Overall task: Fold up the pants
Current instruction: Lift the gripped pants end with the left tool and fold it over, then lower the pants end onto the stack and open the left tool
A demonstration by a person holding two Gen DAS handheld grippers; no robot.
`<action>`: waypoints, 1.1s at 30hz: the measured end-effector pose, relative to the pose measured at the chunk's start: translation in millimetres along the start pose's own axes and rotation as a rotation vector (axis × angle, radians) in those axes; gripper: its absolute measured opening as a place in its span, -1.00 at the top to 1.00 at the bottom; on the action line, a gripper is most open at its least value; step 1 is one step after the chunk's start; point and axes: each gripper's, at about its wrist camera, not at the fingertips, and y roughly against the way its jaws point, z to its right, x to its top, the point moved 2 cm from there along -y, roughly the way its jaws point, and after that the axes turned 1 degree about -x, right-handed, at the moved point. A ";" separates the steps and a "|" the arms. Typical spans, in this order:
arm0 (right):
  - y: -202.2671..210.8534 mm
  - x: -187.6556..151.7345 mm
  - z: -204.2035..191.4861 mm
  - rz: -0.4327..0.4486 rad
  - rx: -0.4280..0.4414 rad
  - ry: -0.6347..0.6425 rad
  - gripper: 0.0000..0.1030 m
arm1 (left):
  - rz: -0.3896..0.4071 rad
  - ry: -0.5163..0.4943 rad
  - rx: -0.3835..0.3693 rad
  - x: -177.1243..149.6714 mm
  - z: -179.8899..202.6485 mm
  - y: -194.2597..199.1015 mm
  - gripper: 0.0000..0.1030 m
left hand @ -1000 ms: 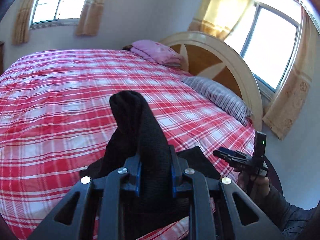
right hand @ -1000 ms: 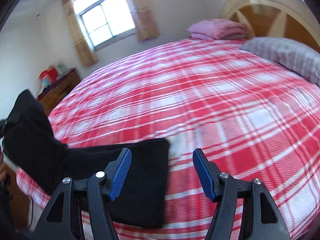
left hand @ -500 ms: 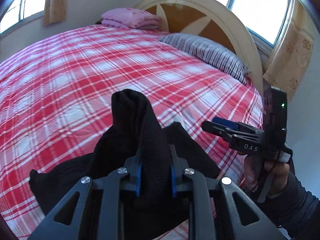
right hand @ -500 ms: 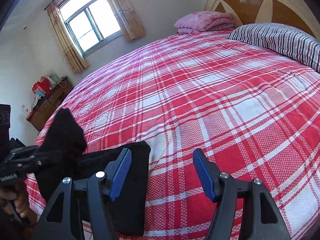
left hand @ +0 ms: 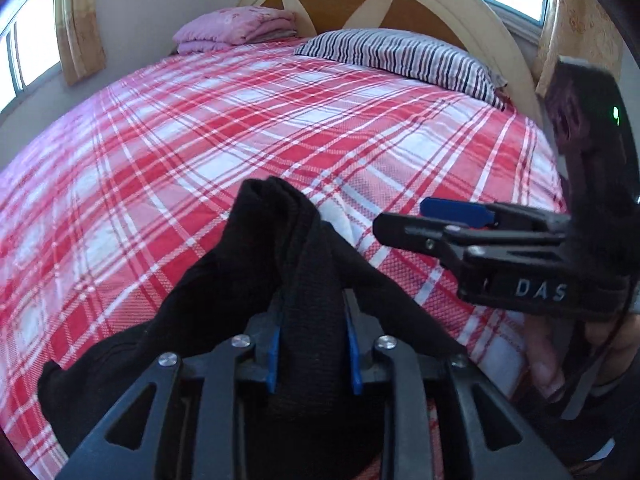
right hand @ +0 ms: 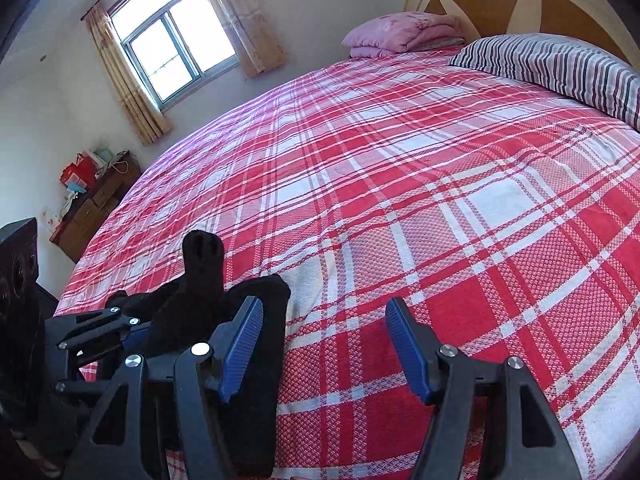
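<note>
Two tongs are at work over the near edge of a bed [right hand: 420, 184] spread with a red and white plaid cover. The left tongs [left hand: 314, 354] have a thick bunch of the black knit pants [left hand: 208, 308] between their blue pads, and the jaws are easing apart around it; the pads still sit against the cloth on both sides. A rounded fold of the fabric stands up above the pads, while the rest of the pants drapes down onto the bed's near edge, one end trailing toward the near left corner. In the right wrist view the same upright fold of pants [right hand: 202, 264] rises beside the left tongs [right hand: 132, 336], with a flat black part lying on the cover just next to them. The right tongs [right hand: 324, 344] hang released, jaws wide apart with only plaid cover between them, their left pad just over the edge of the flat black part. A striped grey pillow [right hand: 556, 68] and a folded pink blanket [right hand: 400, 34] lie at the bed's far edge, by the arched headboard [left hand: 384, 12].
</note>
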 end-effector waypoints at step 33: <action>29.6 -26.2 -91.7 0.012 0.060 0.274 -0.27 | 0.094 0.162 0.355 -90.1 -109.2 53.2 -0.84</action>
